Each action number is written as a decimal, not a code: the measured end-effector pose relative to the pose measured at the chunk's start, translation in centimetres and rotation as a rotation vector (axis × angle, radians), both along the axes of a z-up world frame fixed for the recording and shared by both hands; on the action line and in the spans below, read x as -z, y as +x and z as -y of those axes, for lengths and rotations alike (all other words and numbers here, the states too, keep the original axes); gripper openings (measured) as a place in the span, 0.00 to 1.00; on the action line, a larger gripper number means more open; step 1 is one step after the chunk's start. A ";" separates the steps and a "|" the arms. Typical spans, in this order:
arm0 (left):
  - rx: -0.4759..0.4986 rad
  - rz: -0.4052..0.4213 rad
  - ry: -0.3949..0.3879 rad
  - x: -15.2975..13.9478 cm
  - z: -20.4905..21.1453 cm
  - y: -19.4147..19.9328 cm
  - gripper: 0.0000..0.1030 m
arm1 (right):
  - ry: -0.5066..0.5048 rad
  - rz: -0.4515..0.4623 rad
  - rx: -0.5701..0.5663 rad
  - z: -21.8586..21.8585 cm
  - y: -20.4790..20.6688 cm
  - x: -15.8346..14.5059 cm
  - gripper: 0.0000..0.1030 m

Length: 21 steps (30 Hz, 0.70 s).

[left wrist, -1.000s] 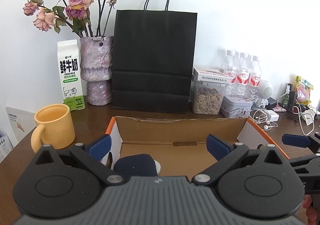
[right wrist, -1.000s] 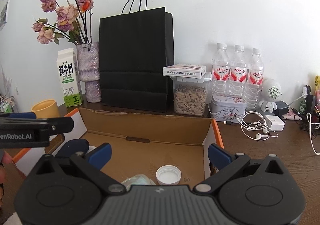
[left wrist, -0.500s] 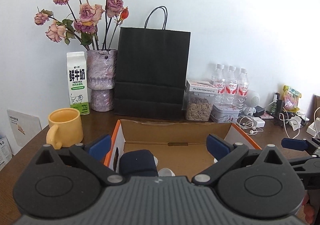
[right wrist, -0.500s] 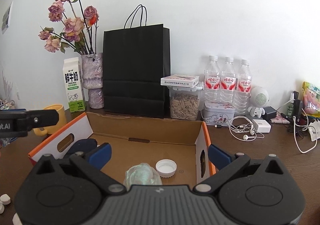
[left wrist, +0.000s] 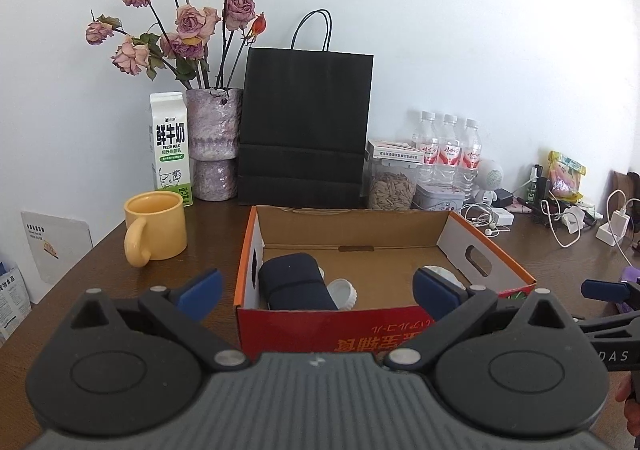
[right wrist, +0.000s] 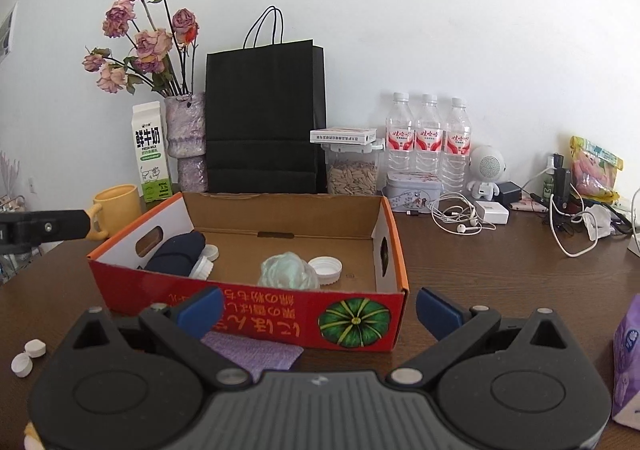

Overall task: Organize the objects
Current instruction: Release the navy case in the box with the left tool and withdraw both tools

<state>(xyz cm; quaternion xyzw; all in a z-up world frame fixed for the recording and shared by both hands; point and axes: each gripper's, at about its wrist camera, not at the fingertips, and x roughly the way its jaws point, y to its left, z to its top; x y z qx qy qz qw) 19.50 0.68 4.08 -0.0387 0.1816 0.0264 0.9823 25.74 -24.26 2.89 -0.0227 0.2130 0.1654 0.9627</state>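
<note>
A red and orange cardboard box stands open on the brown table; it also shows in the left wrist view. Inside lie a dark blue pouch, white caps and a crumpled pale green wad. A purple cloth lies on the table in front of the box. My left gripper is open and empty in front of the box. My right gripper is open and empty above the purple cloth.
Behind the box stand a yellow mug, a milk carton, a vase of dried roses, a black paper bag, a seed jar and three water bottles. Cables and earphones lie right. Small white caps lie left.
Both grippers have pulled back and up from the box, staying open. The box front and the purple cloth have come into view.
</note>
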 end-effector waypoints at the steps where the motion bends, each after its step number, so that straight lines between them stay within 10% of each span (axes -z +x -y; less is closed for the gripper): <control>1: -0.002 0.002 -0.001 0.0 -0.1 -0.5 1.00 | 0.003 -0.001 0.002 0.2 -0.5 0.1 1.00; 21: -0.050 -0.096 -0.018 3.4 -4.1 -7.5 1.00 | -0.050 -0.026 0.019 1.4 -9.3 1.8 1.00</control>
